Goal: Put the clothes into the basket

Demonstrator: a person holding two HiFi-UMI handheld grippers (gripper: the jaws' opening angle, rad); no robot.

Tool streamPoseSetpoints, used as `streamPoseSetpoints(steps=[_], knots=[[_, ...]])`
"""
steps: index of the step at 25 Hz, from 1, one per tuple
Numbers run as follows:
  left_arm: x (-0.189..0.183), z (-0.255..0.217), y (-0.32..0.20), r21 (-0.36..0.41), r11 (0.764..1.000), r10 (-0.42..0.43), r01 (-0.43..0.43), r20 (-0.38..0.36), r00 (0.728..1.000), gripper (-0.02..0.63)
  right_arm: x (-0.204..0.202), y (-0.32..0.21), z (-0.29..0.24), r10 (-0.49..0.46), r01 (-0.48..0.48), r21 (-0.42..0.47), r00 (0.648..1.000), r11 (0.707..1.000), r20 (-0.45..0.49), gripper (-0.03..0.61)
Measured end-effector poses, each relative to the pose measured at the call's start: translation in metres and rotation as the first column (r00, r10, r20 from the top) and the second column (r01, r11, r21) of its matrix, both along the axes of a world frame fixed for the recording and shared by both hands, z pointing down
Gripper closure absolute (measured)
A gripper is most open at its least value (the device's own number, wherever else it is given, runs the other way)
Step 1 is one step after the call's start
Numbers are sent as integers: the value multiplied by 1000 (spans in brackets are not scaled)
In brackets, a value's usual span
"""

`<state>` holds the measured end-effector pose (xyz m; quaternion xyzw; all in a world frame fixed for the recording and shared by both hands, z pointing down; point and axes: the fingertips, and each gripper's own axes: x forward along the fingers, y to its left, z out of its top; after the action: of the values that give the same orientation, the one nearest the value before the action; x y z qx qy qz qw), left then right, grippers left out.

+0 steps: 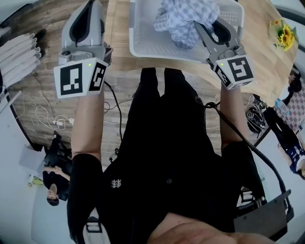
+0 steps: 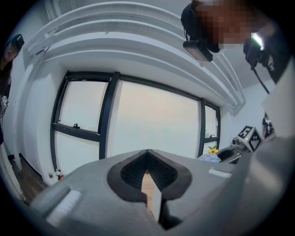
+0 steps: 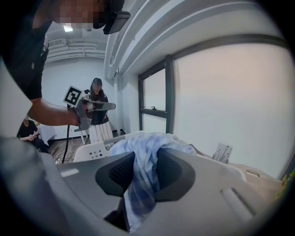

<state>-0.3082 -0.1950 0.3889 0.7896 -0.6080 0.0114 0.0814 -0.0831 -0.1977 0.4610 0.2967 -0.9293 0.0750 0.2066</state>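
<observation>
A blue-and-white checked cloth (image 1: 183, 19) hangs bunched over the white plastic basket (image 1: 143, 47), which stands on the wooden table (image 1: 259, 62). My right gripper (image 1: 204, 25) is shut on this cloth; in the right gripper view the fabric (image 3: 152, 143) is pinched between the dark pads of my right gripper (image 3: 145, 161) and spills out over the basket wall (image 3: 92, 150). Left of the basket, my left gripper (image 1: 91, 5) is held out past the table's edge, away from the cloth. In the left gripper view my left gripper (image 2: 148, 156) has its jaws together with nothing in them.
A pot of sunflowers (image 1: 282, 34) stands at the table's right end. Cables (image 1: 45, 116) lie on the wooden floor below my left arm. A person (image 1: 52, 178) sits low at the left, and another person (image 3: 97, 115) stands beyond the basket.
</observation>
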Motion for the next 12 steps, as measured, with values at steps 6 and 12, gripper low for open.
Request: streamPoseSetpoints(steps=[6,12], knots=[[5,14,2,-21,1000,0,0,-9,1000,614,-4,-3,15,-31,30,-34,999,999,-28,460],[6,18,6,-30,1000,-9,9,-16,1000,613,-7,0,20,-66,63,-65,997,996,-43,408]])
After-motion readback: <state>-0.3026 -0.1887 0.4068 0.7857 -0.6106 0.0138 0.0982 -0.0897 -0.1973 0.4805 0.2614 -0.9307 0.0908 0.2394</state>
